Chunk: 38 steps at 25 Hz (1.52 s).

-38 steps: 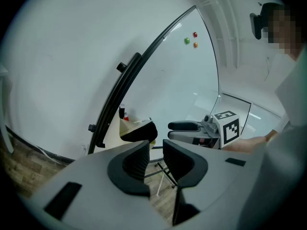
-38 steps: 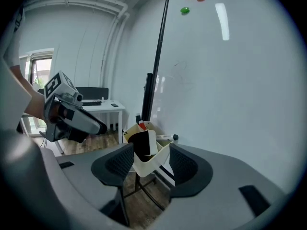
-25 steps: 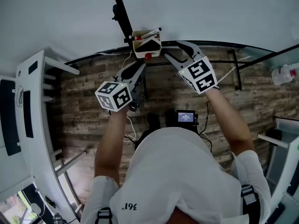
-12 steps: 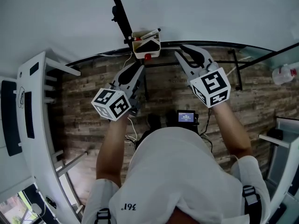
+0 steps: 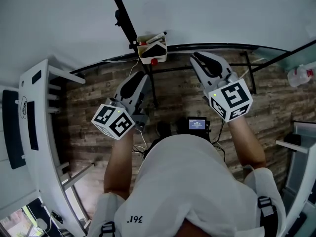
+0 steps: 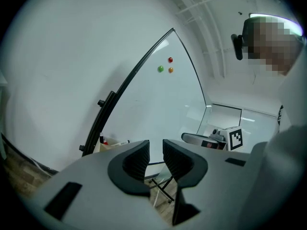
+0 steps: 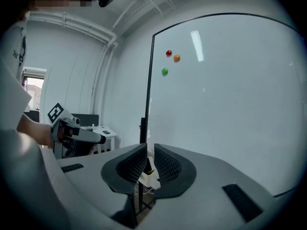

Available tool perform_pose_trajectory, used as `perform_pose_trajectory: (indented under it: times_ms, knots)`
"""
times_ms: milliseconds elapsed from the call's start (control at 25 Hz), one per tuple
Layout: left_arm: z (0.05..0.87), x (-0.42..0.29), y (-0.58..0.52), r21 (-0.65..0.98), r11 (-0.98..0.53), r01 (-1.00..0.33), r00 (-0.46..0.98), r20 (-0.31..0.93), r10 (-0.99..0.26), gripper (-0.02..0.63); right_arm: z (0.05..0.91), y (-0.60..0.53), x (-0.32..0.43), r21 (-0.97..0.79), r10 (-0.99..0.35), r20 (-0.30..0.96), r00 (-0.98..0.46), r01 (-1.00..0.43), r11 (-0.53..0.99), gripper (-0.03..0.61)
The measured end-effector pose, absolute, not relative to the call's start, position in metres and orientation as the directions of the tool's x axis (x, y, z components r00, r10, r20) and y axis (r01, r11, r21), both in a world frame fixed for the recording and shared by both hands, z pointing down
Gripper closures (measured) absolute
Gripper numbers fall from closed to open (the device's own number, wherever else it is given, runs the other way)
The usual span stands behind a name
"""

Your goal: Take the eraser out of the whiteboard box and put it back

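Both tools are empty: my left gripper [image 5: 139,78], below and left of the whiteboard box [image 5: 142,50], holds its jaws a narrow gap apart with nothing between them. My right gripper [image 5: 197,58], to the right of the box, has just been closing its jaws down to a slim gap, with nothing in them either. I see the black eraser [image 5: 158,48] lying inside that box beside a marker [image 5: 154,36], touched by neither gripper, the box hanging at the edge of the whiteboard [image 5: 207,14].
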<state>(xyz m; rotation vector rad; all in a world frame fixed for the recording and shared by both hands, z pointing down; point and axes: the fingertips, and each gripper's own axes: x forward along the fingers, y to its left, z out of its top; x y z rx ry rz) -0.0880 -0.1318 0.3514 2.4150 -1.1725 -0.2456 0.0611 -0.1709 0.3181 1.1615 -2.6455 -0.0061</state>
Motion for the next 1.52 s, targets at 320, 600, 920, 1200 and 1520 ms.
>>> perform_pose_trajectory:
  times_ms: [320,600,920,1200,1520]
  knots:
    - [0.348,-0.086,-0.113,0.498,-0.531,-0.685,0.626,0.03,-0.779,0.522,0.307,-0.155,0.071,0.049,-0.735,0.19,-0.65,-0.742,0.669,0.518]
    - [0.354,-0.088,-0.097,0.52,-0.523,-0.676,0.628,0.033,-0.778,0.522,0.316,-0.142,0.079,0.017,-0.746,0.202,-0.635,-0.759,0.651,0.522]
    - [0.369,-0.094,-0.079,0.551,-0.516,-0.656,0.639,0.042,-0.768,0.522,0.336,-0.127,0.079,-0.029,-0.753,0.223,-0.619,-0.776,0.63,0.523]
    - [0.382,-0.093,-0.068,0.569,-0.519,-0.637,0.664,0.064,-0.745,0.522,0.348,-0.114,0.079,-0.047,-0.752,0.247,-0.611,-0.783,0.62,0.523]
    - [0.397,-0.088,-0.06,0.583,-0.513,-0.63,0.682,0.098,-0.725,0.522,0.366,-0.101,0.082,-0.081,-0.753,0.282,-0.594,-0.797,0.599,0.525]
